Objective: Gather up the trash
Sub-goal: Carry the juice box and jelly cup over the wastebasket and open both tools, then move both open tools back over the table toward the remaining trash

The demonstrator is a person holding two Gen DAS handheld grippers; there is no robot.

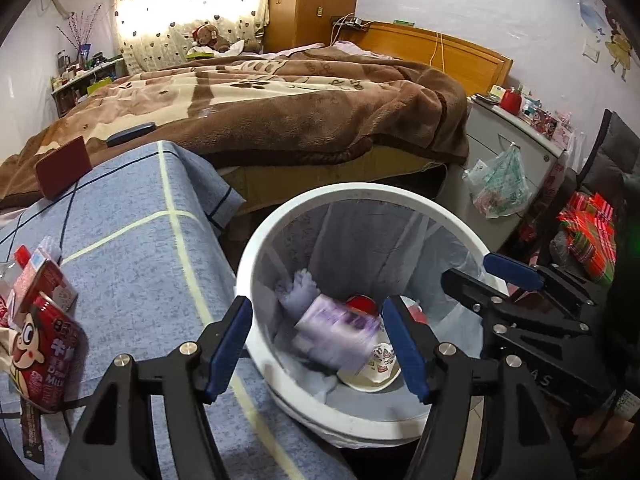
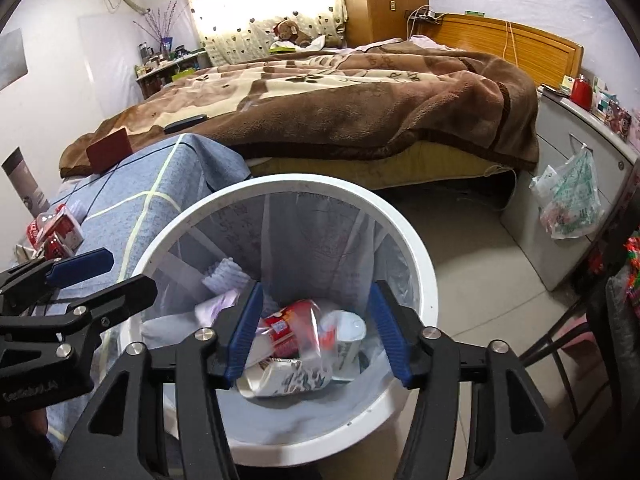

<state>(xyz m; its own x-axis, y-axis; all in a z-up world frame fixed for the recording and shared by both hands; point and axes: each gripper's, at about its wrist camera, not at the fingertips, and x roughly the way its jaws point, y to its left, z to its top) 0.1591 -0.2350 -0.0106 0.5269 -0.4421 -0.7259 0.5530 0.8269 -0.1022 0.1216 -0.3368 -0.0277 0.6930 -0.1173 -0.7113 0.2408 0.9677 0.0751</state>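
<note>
A white bin (image 1: 448, 210) lined with a clear bag stands beside the blue-clothed table (image 1: 132, 264); it also shows in the right wrist view (image 2: 424, 264). Both grippers hover over it, open and empty. My left gripper (image 1: 316, 348) is above the bin's near rim, with a blurred purple packet (image 1: 340, 332) in mid-fall between its fingers. My right gripper (image 2: 316, 336) is above the bin's middle. Inside lie a red can (image 2: 294, 326), a white cup (image 2: 352, 334) and a crumpled wrapper (image 2: 288, 380). Red milk packs (image 1: 48, 356) lie on the table's left.
A bed with a brown blanket (image 1: 280, 108) fills the background. A red box (image 1: 64, 166) sits at the table's far end. A grey cabinet (image 2: 576, 168) with a hanging plastic bag (image 2: 572, 200) stands on the right, a chair (image 2: 600, 320) nearer.
</note>
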